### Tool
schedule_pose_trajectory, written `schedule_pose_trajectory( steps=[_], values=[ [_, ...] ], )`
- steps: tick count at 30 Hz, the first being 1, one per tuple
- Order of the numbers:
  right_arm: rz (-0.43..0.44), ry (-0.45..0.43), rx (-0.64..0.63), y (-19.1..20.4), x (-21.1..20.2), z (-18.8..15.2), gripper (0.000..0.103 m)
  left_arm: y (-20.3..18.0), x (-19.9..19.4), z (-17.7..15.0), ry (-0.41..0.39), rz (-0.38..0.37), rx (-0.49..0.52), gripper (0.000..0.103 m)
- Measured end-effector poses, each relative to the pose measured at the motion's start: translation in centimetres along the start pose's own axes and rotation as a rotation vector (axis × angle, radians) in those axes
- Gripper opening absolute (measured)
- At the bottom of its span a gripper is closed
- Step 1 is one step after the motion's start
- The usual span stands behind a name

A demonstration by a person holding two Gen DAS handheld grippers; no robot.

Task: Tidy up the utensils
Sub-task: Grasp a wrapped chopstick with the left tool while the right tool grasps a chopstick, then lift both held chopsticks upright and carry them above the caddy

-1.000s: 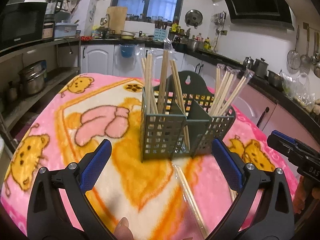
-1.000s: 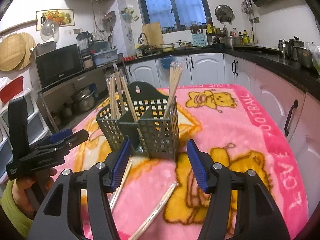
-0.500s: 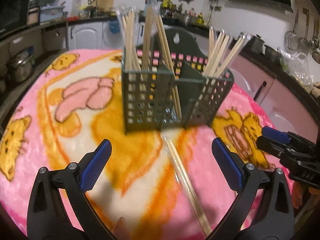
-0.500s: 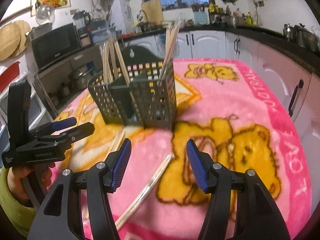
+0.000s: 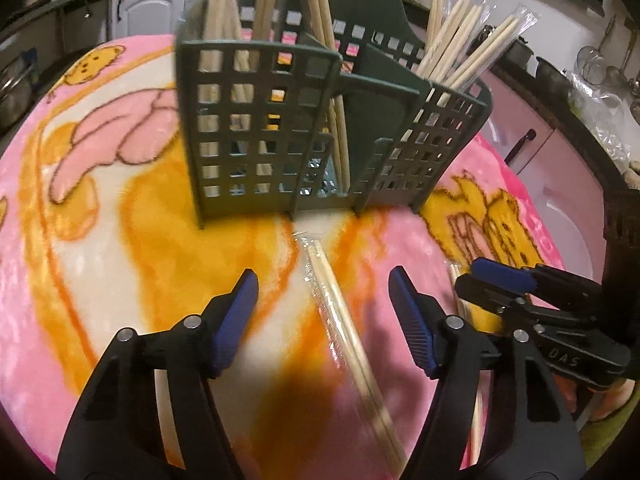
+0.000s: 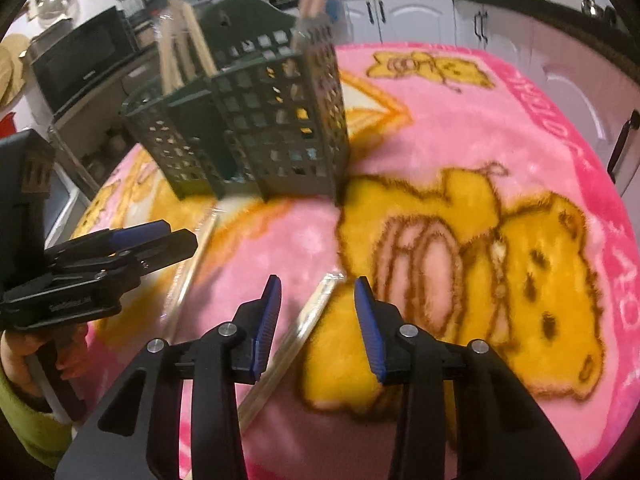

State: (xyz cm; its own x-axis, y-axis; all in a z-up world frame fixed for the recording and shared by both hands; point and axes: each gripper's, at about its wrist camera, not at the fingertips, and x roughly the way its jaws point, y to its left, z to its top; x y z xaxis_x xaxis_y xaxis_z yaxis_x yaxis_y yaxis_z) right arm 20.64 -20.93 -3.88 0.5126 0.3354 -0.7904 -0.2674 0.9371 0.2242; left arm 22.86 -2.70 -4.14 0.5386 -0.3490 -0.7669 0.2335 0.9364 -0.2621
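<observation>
A dark green grid utensil holder (image 5: 280, 128) (image 6: 256, 128) stands on the pink blanket with several wrapped chopstick pairs upright in it. One wrapped chopstick pair (image 5: 344, 320) lies flat in front of it, between the jaws of my left gripper (image 5: 323, 280), which are closing but not touching it. A second wrapped pair (image 6: 316, 308) lies between the closing jaws of my right gripper (image 6: 317, 284), also untouched. In each view the other gripper shows at the side: right gripper (image 5: 470, 276), left gripper (image 6: 176, 236), each held by a hand.
The pink cartoon-bear blanket (image 6: 460, 152) covers the whole table. A pair of chopsticks (image 5: 460, 300) lies under the right gripper. Kitchen cabinets (image 6: 420, 20) and a microwave (image 6: 80, 64) stand beyond the table edges.
Both grippers have sunk toward the blanket and tipped downward. Their jaws have narrowed around the lying chopstick pairs. The holder now fills more of each view.
</observation>
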Motion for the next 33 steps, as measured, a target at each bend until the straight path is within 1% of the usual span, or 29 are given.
schedule_pose_trajectory(
  steps=[1, 2, 4, 6, 8, 10, 11, 13, 15, 20, 21, 23, 29, 33],
  values=[
    [0.002, 0.008, 0.005, -0.1, 0.4, 0.1, 0.034, 0.0, 0.3, 0.0, 0.007, -0.001, 0.0, 0.057],
    [0.004, 0.017, 0.009, -0.2, 0.7, 0.1, 0.03, -0.2, 0.8, 0.0, 0.015, 0.003, 0.0, 0.056],
    [0.002, 0.02, 0.005, -0.1, 0.9, -0.1, 0.029, -0.5, 1.4, 0.0, 0.023, 0.016, 0.004, 0.053],
    [-0.005, 0.015, 0.0, 0.0, 1.0, -0.1, 0.027, -0.8, 1.9, 0.0, 0.013, 0.051, 0.024, 0.05],
    [-0.011, 0.011, -0.001, 0.0, 1.1, -0.2, 0.022, -1.2, 2.3, 0.1, 0.006, 0.077, 0.036, 0.047],
    [-0.006, 0.008, 0.0, 0.2, 1.2, -0.2, 0.018, -1.4, 2.6, 0.2, -0.002, 0.108, 0.044, 0.036],
    [-0.001, 0.004, 0.0, 0.2, 1.2, -0.3, 0.015, -1.4, 2.7, 0.3, -0.005, 0.118, 0.042, 0.033],
    [0.005, -0.004, 0.003, 0.3, 1.1, -0.2, 0.01, -1.0, 2.8, 0.5, -0.009, 0.131, 0.029, 0.02],
    [0.018, -0.014, 0.001, 0.6, 1.0, -0.2, 0.008, -0.4, 2.8, 0.7, -0.009, 0.124, 0.006, 0.014],
    [0.055, -0.055, -0.009, 1.3, -0.2, 0.1, 0.007, 0.5, 2.3, 1.0, -0.002, 0.083, -0.038, 0.007],
    [0.066, -0.074, -0.015, 1.6, -0.7, 0.3, 0.007, 1.0, 1.9, 1.0, -0.003, 0.061, -0.055, 0.004],
    [0.075, -0.099, -0.026, 1.9, -1.6, 0.6, 0.006, 1.5, 1.1, 1.1, -0.009, 0.025, -0.076, 0.004],
    [0.113, -0.19, -0.088, 3.8, -5.0, 2.0, 0.006, 1.7, -2.3, 1.9, -0.068, -0.037, -0.086, 0.003],
    [0.125, -0.264, -0.128, 5.0, -7.7, 3.2, 0.006, 1.3, -5.5, 3.2, -0.14, -0.059, -0.073, 0.003]
  ],
)
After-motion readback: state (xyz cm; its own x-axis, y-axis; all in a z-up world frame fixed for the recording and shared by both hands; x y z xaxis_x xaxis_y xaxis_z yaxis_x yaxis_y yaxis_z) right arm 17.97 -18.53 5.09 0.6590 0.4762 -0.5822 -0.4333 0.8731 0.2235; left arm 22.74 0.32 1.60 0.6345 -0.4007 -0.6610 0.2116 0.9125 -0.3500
